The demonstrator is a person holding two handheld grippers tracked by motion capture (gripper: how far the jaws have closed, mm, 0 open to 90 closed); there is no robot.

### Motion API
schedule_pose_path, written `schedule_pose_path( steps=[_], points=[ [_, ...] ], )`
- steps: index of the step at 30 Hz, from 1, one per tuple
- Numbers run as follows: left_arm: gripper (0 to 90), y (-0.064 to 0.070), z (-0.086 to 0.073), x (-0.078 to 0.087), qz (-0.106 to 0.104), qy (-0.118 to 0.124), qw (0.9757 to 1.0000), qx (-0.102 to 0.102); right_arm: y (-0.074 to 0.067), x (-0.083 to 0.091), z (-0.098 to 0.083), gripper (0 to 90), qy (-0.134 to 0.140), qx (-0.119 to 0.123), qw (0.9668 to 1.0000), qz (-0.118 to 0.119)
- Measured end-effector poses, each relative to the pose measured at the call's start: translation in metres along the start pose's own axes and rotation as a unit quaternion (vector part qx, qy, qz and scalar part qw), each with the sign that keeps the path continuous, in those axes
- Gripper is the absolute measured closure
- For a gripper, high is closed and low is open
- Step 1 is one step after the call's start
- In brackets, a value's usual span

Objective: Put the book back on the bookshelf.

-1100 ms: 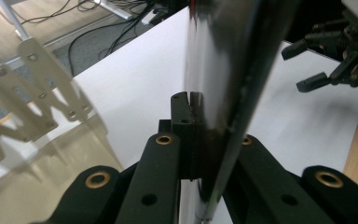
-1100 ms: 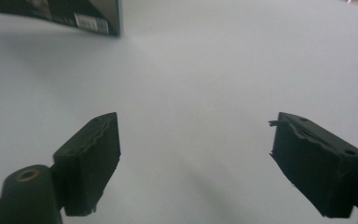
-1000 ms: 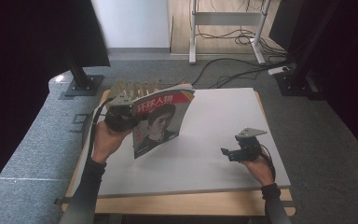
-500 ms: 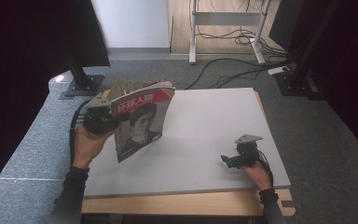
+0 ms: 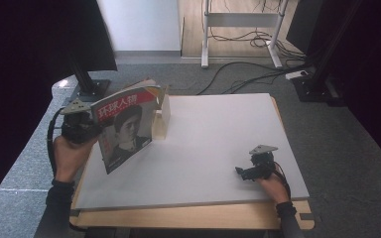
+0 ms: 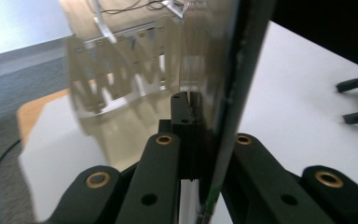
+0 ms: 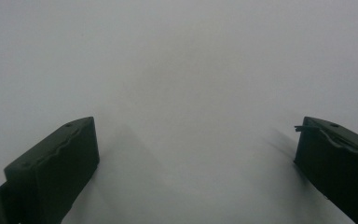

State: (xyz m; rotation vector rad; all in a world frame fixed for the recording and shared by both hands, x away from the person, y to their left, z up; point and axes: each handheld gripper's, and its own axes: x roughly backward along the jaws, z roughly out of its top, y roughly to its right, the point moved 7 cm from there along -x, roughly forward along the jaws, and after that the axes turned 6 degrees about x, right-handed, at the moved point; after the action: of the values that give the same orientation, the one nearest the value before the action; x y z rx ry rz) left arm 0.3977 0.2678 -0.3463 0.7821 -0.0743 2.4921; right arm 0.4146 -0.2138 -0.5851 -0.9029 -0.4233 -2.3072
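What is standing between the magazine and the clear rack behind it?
Nothing visible. The left gripper holds the magazine upright at the table's left edge; the clear rack stands directly behind it, with no object in between.

Three cameras — one fixed overhead, one riding on each gripper

The high view looks forward and down over the whole table (image 5: 218,144). The left gripper view looks along its jaws, very close against the magazine (image 6: 223,84), across the white tabletop. The right gripper view faces that tabletop closely — the surface all three share.
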Motion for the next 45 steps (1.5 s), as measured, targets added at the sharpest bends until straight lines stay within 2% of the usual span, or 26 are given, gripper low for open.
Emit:
schedule_pose_path(
  steps=[7, 13, 19, 26, 33, 36, 37, 39, 41, 42, 44, 45],
  points=[
    [87.1, -0.024, -0.003, 0.010, 0.041, 0.006, 0.9990, 0.020, 0.000, 0.000, 0.000, 0.0, 0.000, 0.001, 1.0000, 0.001],
    [87.0, -0.038, 0.002, 0.004, 0.057, 0.013, 0.9975, 0.039, 0.000, 0.000, 0.000, 0.0, 0.000, 0.002, 1.0000, 0.000],
    [87.0, -0.048, 0.009, -0.016, 0.070, 0.022, 0.9960, 0.051, 0.000, 0.000, 0.000, 0.0, 0.000, 0.001, 1.0000, 0.000],
    [87.0, -0.058, 0.018, -0.045, 0.082, 0.034, 0.9939, 0.065, 0.000, 0.000, 0.000, 0.0, 0.000, 0.001, 1.0000, 0.000],
    [87.0, -0.064, 0.023, -0.071, 0.084, 0.059, 0.9913, 0.083, 0.000, 0.000, 0.000, 0.0, 0.001, 0.001, 1.0000, 0.000],
    [86.9, -0.066, 0.021, -0.080, 0.078, 0.059, 0.9914, 0.087, 0.000, 0.000, 0.000, 0.0, 0.001, 0.001, 1.0000, 0.001],
    [86.8, -0.066, 0.021, -0.081, 0.069, 0.051, 0.9923, 0.089, 0.000, 0.000, 0.000, 0.0, 0.001, 0.001, 1.0000, 0.000],
    [86.6, -0.066, 0.021, -0.079, 0.066, 0.039, 0.9935, 0.084, 0.000, 0.000, 0.000, 0.0, 0.001, 0.002, 1.0000, 0.001],
    [86.1, -0.068, 0.019, -0.076, 0.047, 0.009, 0.9947, 0.091, 0.000, 0.000, 0.000, 0.0, 0.001, 0.002, 1.0000, 0.000],
    [86.1, -0.069, 0.018, -0.074, 0.051, -0.005, 0.9948, 0.088, 0.000, 0.000, 0.000, 0.0, 0.001, 0.002, 1.0000, 0.000],
    [85.1, -0.072, 0.016, -0.072, 0.038, -0.041, 0.9939, 0.095, 0.000, 0.000, 0.000, 0.0, 0.000, 0.003, 1.0000, 0.001],
    [85.2, -0.074, 0.014, -0.071, 0.048, -0.061, 0.9929, 0.090, 0.000, 0.000, 0.000, 0.0, 0.000, 0.003, 1.0000, 0.002]
  ],
)
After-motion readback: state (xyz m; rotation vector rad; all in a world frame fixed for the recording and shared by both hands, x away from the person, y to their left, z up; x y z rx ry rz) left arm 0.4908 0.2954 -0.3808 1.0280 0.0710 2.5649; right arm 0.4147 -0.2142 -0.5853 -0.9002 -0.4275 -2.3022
